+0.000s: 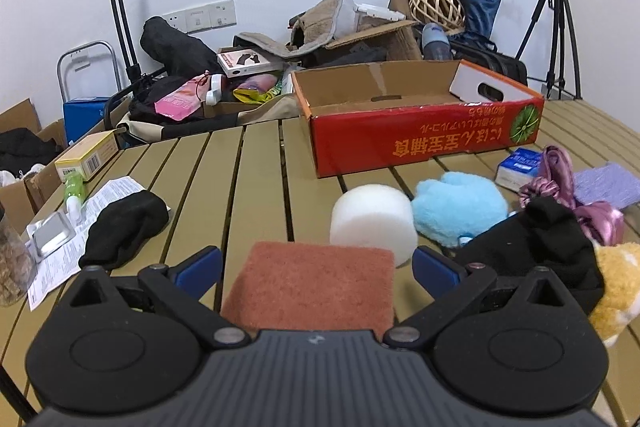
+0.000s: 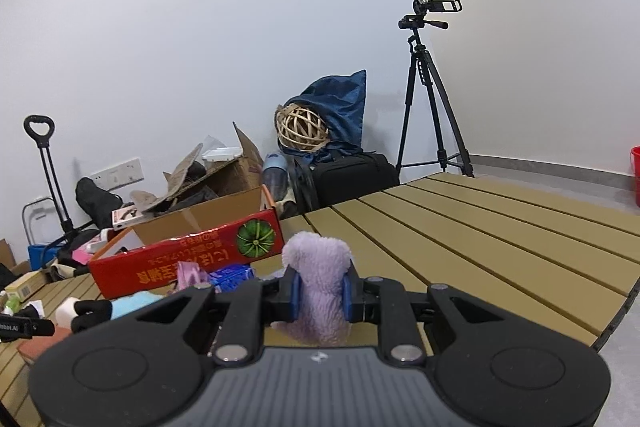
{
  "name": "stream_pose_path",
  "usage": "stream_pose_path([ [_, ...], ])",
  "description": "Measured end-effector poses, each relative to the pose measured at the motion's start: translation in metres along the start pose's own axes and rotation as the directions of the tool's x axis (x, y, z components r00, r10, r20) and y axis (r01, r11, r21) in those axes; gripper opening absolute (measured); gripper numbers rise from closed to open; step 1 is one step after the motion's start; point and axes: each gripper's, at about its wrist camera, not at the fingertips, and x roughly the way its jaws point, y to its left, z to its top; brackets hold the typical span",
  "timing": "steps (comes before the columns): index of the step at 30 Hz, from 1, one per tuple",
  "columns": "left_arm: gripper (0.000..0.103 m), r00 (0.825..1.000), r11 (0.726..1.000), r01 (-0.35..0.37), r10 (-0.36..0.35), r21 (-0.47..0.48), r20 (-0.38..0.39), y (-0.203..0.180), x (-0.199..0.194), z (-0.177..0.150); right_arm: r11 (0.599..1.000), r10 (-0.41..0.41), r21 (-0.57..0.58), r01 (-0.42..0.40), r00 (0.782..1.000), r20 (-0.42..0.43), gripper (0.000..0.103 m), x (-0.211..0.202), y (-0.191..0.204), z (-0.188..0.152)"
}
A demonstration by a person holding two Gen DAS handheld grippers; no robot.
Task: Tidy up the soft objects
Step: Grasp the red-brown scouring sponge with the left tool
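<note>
My left gripper (image 1: pixel 316 263) is open wide, and a rust-brown scouring pad (image 1: pixel 312 287) lies on the table between its blue pads, which do not touch it. Just beyond are a white foam cylinder (image 1: pixel 372 219), a light blue plush (image 1: pixel 456 207) and a black cloth (image 1: pixel 532 251). An open red cardboard box (image 1: pixel 420 143) stands further back. My right gripper (image 2: pixel 320 291) is shut on a fluffy lavender cloth (image 2: pixel 320 267), held above the slatted table (image 2: pixel 480 227) to the right of the red box (image 2: pixel 180 267).
A black sock (image 1: pixel 124 227), a paper leaflet (image 1: pixel 100 203), a blister pack (image 1: pixel 50 233) and a yellow carton (image 1: pixel 86 155) lie at the left. A satin scrunchie (image 1: pixel 560 179), a tissue pack (image 1: pixel 516 167) and a yellow plush (image 1: pixel 616 291) sit at the right. A tripod (image 2: pixel 428 99) stands behind the table.
</note>
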Motion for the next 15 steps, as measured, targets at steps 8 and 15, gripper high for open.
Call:
stream_pose_path([
  [8, 0.103, 0.998, 0.999, 0.037, -0.036, 0.021, -0.05, 0.008, 0.018, -0.004, 1.0, -0.017, -0.017, 0.017, 1.0, -0.004, 0.019, 0.005, 0.005, -0.005],
  [15, 0.103, 0.993, 0.996, 0.084, -0.085, -0.011, -0.085, 0.016, 0.025, -0.007, 1.0, -0.016, -0.021, 0.016, 1.0, -0.006, 0.019, 0.006, 0.007, -0.006],
])
